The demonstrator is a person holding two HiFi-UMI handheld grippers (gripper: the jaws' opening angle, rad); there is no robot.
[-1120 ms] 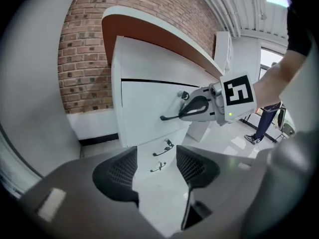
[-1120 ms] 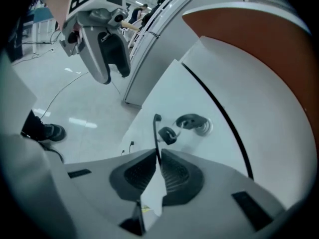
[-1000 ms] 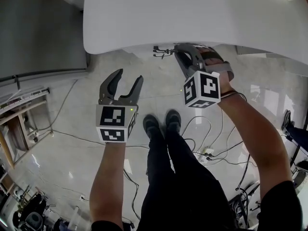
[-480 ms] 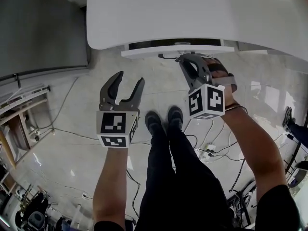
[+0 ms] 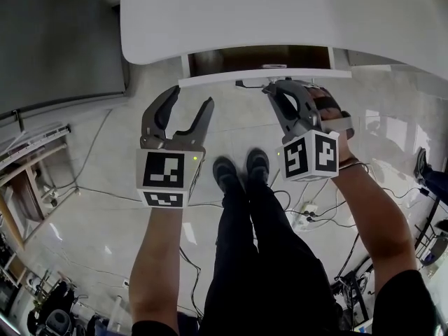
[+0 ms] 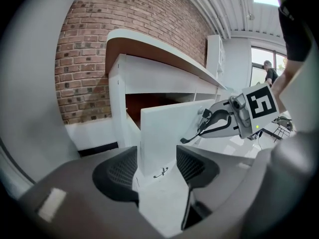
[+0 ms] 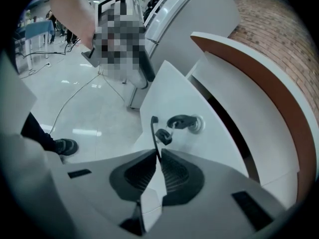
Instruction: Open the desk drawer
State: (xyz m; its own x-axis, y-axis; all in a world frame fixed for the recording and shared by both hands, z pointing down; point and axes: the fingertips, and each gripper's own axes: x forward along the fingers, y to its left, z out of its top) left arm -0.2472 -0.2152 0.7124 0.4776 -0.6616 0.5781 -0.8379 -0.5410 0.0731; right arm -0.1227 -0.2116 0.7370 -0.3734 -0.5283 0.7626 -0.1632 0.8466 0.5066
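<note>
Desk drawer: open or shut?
Partly open. The drawer front stands out from the desk, brown interior showing behind it; right tool pinches its key cord.

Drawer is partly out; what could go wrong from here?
The right gripper is shut only on the thin black strap hanging from the key in the drawer front; the strap could slip out. Pulling may also draw the key out. The left gripper hangs open, steadying nothing.

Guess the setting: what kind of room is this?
Probably an office or lab workspace, indoors. There is a white desk with its drawer pulled partly open, a brick wall behind it, and loose cables trailing over a glossy floor.
</note>
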